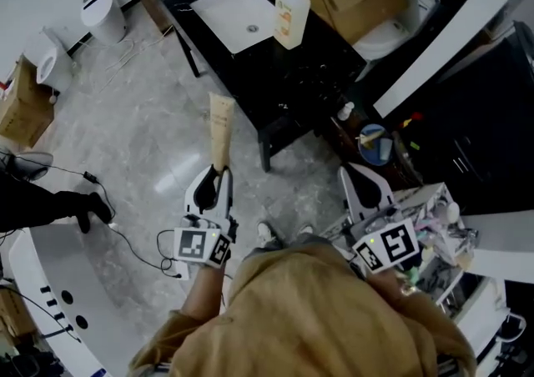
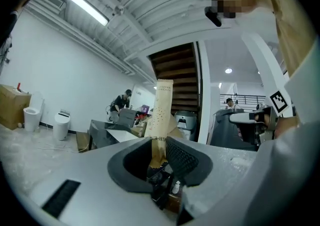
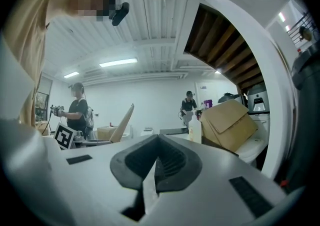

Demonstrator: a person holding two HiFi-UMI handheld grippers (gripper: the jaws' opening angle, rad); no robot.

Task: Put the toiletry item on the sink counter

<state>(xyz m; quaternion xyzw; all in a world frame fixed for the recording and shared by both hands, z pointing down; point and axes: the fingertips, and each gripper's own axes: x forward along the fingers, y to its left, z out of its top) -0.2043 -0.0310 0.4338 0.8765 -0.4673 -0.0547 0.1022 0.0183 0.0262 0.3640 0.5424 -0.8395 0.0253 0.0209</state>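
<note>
Left tongs (image 2: 159, 146) clamped on tube (image 2: 161, 110); right tongs (image 3: 156, 145) closed, empty.
One end of the tube sat pinched between the left pads, and the rest stuck out past the tips with the flat wide end farthest out. Right jaws met at the tips with nothing between them. Both tongs were side by side, facing the black counter (image 1: 284, 83) ahead, with the tube over the floor short of it. Beyond the tips on the counter: sink (image 1: 238, 12), with a soap bottle (image 1: 291, 15) just beside it.
</note>
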